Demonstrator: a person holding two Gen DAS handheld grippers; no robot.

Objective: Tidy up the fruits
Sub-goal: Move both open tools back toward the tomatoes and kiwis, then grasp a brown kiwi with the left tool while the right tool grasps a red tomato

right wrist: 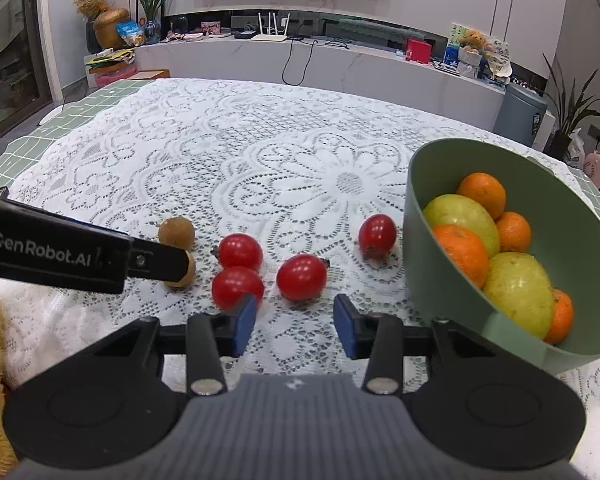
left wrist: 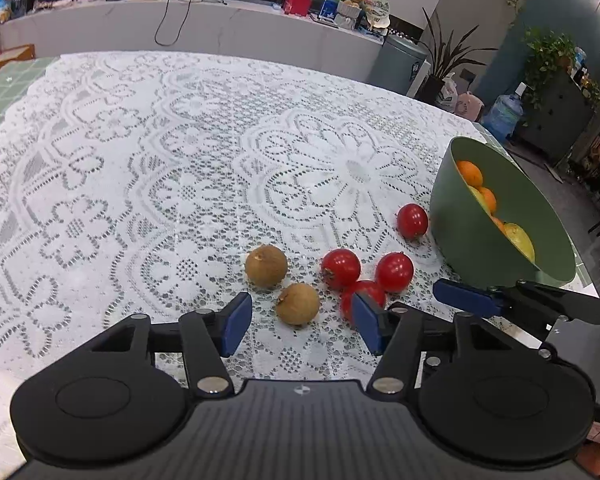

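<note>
A white lace tablecloth [right wrist: 260, 140] is covering the table, and a green bowl [right wrist: 572, 240] is sitting tilted at its right side, holding oranges [right wrist: 482, 194] and yellow-green fruits [right wrist: 518, 292]. Four red tomatoes [right wrist: 302, 277] and two brown fruits [left wrist: 266, 265] are lying loose on the cloth left of the bowl. The left gripper [left wrist: 300, 322] is hanging with jaws apart around the nearer brown fruit [left wrist: 298, 303], pads not touching it, while the right gripper [right wrist: 296, 322] is standing open just before a tomato, gripping nothing.
</note>
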